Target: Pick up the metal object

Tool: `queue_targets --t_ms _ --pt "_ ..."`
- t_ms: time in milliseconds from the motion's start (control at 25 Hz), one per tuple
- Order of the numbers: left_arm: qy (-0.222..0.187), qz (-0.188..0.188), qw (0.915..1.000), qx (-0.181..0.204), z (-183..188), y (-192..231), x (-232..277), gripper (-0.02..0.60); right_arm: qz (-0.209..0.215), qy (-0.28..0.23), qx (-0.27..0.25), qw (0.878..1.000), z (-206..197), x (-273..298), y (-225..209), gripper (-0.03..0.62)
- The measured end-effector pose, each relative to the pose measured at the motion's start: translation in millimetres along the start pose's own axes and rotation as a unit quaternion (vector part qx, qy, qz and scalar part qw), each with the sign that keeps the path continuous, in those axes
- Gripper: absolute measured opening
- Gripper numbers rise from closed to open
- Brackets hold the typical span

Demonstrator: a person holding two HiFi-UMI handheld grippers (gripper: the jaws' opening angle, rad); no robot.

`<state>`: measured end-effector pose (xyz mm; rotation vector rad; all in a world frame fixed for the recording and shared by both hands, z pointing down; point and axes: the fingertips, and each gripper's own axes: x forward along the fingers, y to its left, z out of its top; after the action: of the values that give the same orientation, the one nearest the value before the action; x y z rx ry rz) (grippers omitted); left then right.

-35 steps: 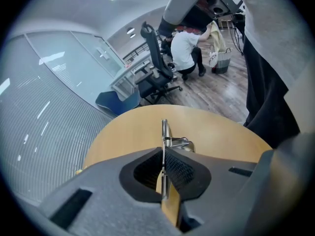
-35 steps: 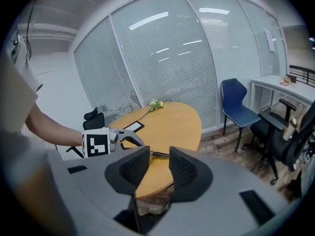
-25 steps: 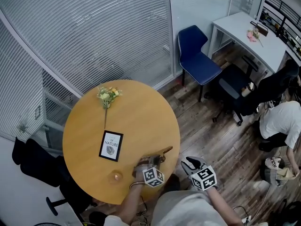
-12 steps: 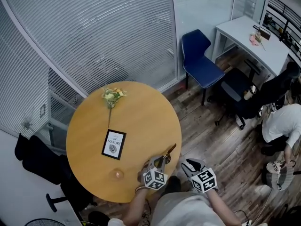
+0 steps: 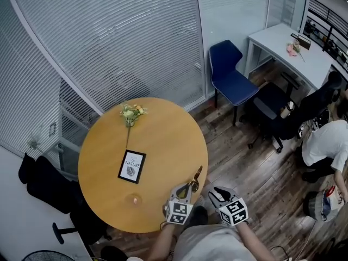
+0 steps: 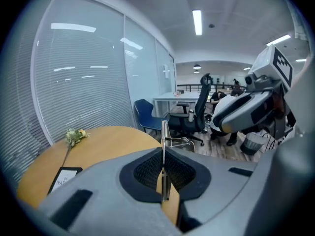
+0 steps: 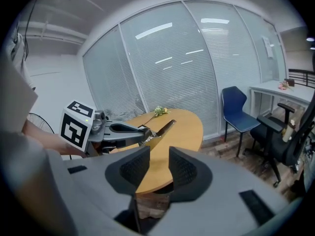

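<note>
Glass walls with closed blinds [image 5: 109, 42] curve behind a round wooden surface [image 5: 157, 129]. The left tool [image 5: 186, 190] is clamped on the metal object [image 5: 194, 175], a thin flat strip with a brassy tone. In the left gripper view the strip stands edge-on between the two pads, which press on both of its faces, and it sticks out past the tips. The right gripper view shows it angled up and forward from those tips, over the near rim of the surface.

The right tool [image 7: 158, 168] is just to the right of the left tool, off the rim and over the wood floor. Its jaws stand apart with nothing between them; only the rim of the surface and the floor show through the gap.

Ahead and to the left of the left tool, a small card [image 5: 131, 166] lies flat. Farther ahead, near the far rim, lies a flower [image 5: 131, 113], its stem pointing back toward the card. A small amber thing [image 5: 134, 200] sits to the left of the left tool near the rim; what it is I cannot tell.

Beyond the surface and to the right of both tools stand a blue chair [image 5: 231, 72], a black office chair [image 5: 272, 105] and a white desk [image 5: 283, 39]. A person in a white top [image 5: 323, 143] is at the far right.
</note>
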<state>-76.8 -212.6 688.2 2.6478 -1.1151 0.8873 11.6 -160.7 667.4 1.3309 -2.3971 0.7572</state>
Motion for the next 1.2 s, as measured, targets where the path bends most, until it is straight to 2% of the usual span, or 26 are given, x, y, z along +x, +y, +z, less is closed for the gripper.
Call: queue_targets --t_ms 200,520,760,1000,1080,1200 --pt "-0.033 0.016 0.9980 -0.053 16 -13 -23 0.015 0.004 -0.010 0.010 1.000 -11 -18 8 0.114" --pt "-0.072 0.061 0.9897 -0.107 24 -33 -72 0.015 0.039 -0.023 0.006 0.999 -30 -46 28 0.110" --pt "-0.076 0.085 0.9860 -0.122 10 -61 -106 0.015 0.054 -0.028 0.005 0.998 -44 -72 35 0.104" --pt "-0.093 0.115 0.9755 -0.163 -2 -86 -135 0.015 0.060 -0.033 0.010 0.998 -60 -93 46 0.092" --pt "-0.101 0.118 0.9731 -0.170 -1 -101 -138 0.015 0.062 -0.033 0.009 0.998 -67 -100 47 0.092" --pt "-0.100 0.108 0.9740 -0.172 -3 -119 -140 0.015 0.065 -0.033 0.007 0.997 -77 -111 51 0.092"
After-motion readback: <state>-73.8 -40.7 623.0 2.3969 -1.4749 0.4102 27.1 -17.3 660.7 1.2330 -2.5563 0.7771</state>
